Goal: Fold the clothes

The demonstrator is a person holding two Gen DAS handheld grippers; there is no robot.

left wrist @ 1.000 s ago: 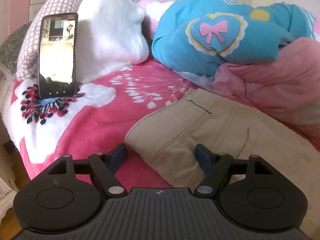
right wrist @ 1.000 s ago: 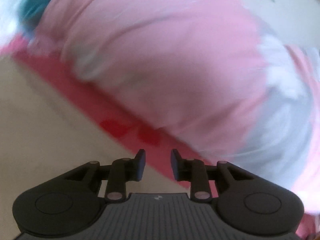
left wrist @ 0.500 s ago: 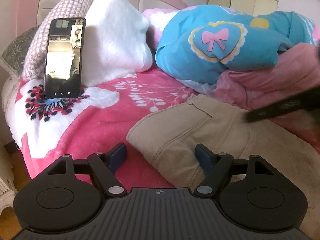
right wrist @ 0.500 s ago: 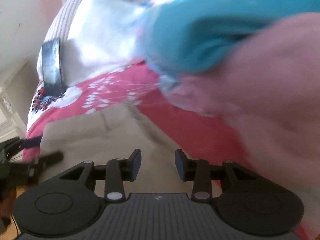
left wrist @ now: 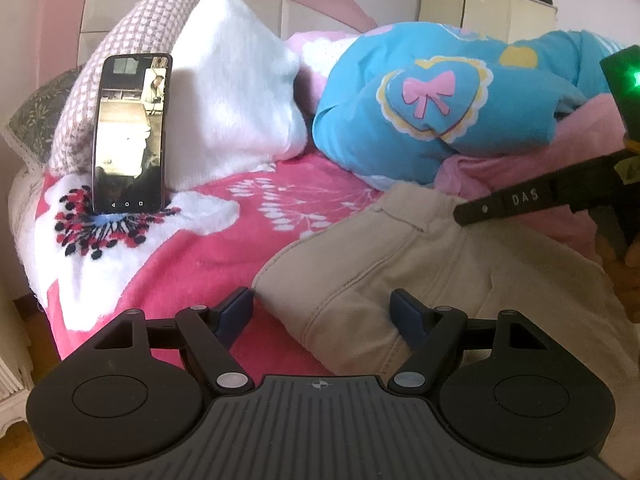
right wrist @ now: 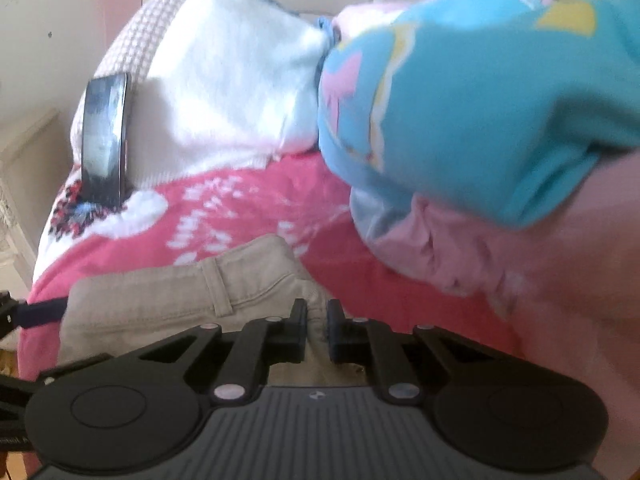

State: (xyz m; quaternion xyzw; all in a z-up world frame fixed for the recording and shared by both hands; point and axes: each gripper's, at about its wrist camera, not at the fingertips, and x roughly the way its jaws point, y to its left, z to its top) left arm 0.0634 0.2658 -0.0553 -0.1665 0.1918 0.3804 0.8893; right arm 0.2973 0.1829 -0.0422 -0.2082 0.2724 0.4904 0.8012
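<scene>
A: Beige trousers (left wrist: pixel 432 276), item one: flat on the pink blanket (left wrist: pixel 208 256), waistband edge between left gripper (left wrist: pixel 322 312)'s wide-apart jaws.

B: Right gripper (right wrist: pixel 317 330) closing on the far waistband fabric. Best pinch both layers, lift evenly.

Beige trousers (left wrist: pixel 420 280); seemingly floral pink blanket (left wrist: pixel 224 256).

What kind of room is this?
Most likely a bedroom: a padded headboard, pillows and a pink floral blanket on a bed, where beige trousers lie.
</scene>
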